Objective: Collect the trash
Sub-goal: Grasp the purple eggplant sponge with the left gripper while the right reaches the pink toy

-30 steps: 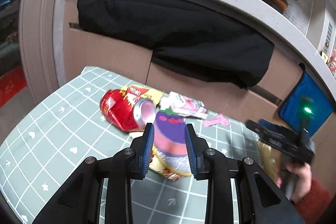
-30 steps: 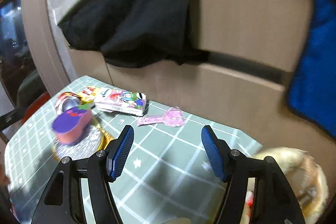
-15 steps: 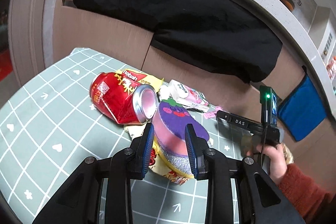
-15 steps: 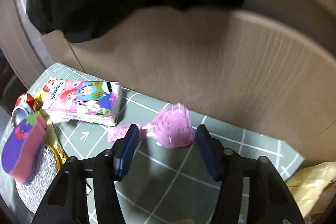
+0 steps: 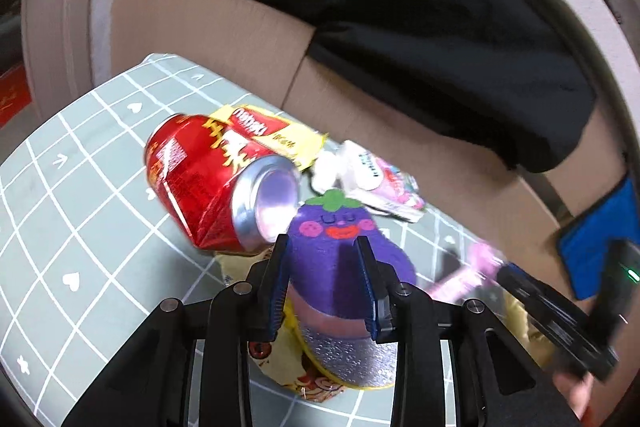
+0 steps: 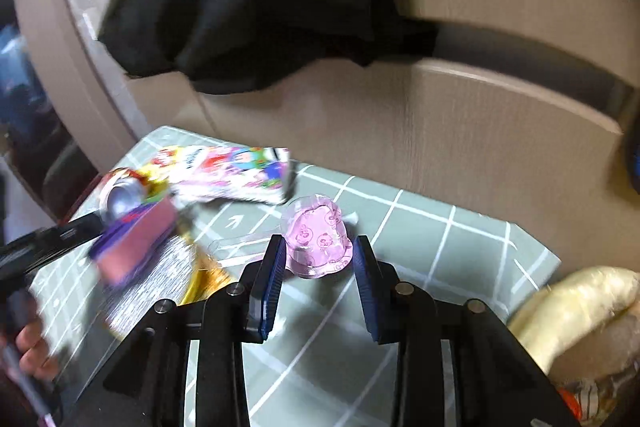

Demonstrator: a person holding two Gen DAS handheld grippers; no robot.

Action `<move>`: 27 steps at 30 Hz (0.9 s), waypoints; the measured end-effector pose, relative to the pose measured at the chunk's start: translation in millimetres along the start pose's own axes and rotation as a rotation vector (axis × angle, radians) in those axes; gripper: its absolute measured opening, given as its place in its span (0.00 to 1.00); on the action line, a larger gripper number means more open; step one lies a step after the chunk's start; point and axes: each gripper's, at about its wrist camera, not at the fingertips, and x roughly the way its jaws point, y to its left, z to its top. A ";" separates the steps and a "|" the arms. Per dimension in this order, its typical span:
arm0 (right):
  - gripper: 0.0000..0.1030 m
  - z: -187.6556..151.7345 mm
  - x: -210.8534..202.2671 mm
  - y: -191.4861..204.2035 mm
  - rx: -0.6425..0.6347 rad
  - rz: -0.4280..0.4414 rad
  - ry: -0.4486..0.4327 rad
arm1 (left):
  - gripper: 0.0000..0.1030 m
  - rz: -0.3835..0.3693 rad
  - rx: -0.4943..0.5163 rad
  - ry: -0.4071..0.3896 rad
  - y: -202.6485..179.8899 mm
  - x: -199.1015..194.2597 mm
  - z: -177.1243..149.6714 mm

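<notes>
Closing on the pink cup is the step in hand, so take that cup as the landmark on the green table. Left of it and larger lies the red can on a yellow wrapper; nearer the cup is a tissue pack. The eggplant sponge sits between the left tongs, which are part-open and easing wider; whether they press it is unclear through the blur. The right tongs are narrowing around the cup, pads seemingly not yet touching. Squeeze gently, low on the cup, since thin plastic may buckle or slip.
</notes>
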 end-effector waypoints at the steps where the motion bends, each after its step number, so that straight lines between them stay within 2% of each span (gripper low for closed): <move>1: 0.32 -3.7 -7.9 2.8 -0.008 0.005 -0.007 | 0.34 0.005 -0.004 0.010 -0.3 2.3 -0.5; 3: 0.31 -11.6 -24.8 5.2 -0.029 0.008 -0.023 | 0.41 -0.008 -0.023 0.067 -0.8 12.5 -3.6; 5: 0.31 -15.5 -33.7 7.7 -0.039 0.013 -0.031 | 0.45 -0.033 -0.063 0.077 0.0 16.1 -4.7; 9: 0.31 -28.2 -49.9 9.2 -0.057 0.013 -0.034 | 0.47 -0.083 -0.114 0.143 -7.3 23.9 -4.0; 12: 0.31 -40.7 -53.5 7.4 -0.054 0.036 -0.021 | 0.47 -0.091 -0.062 0.169 -22.5 25.2 -9.0; 16: 0.32 -57.3 -53.6 8.9 -0.050 0.050 0.000 | 0.46 -0.062 0.029 0.150 -41.3 18.9 -18.3; 19: 0.31 -70.3 -56.8 6.8 -0.035 0.065 0.018 | 0.37 -0.043 0.107 0.107 -52.5 3.2 -28.6; 20: 0.31 -74.8 -57.4 6.3 -0.028 0.073 0.026 | 0.30 -0.039 0.131 0.095 -55.0 -4.0 -32.3; 21: 0.32 -77.0 -57.7 6.1 -0.025 0.079 0.031 | 0.27 -0.033 0.162 0.080 -57.6 -13.7 -37.1; 27: 0.32 -97.2 -63.4 15.7 -0.061 0.106 0.064 | 0.09 -0.037 0.246 0.064 -55.6 -55.4 -63.3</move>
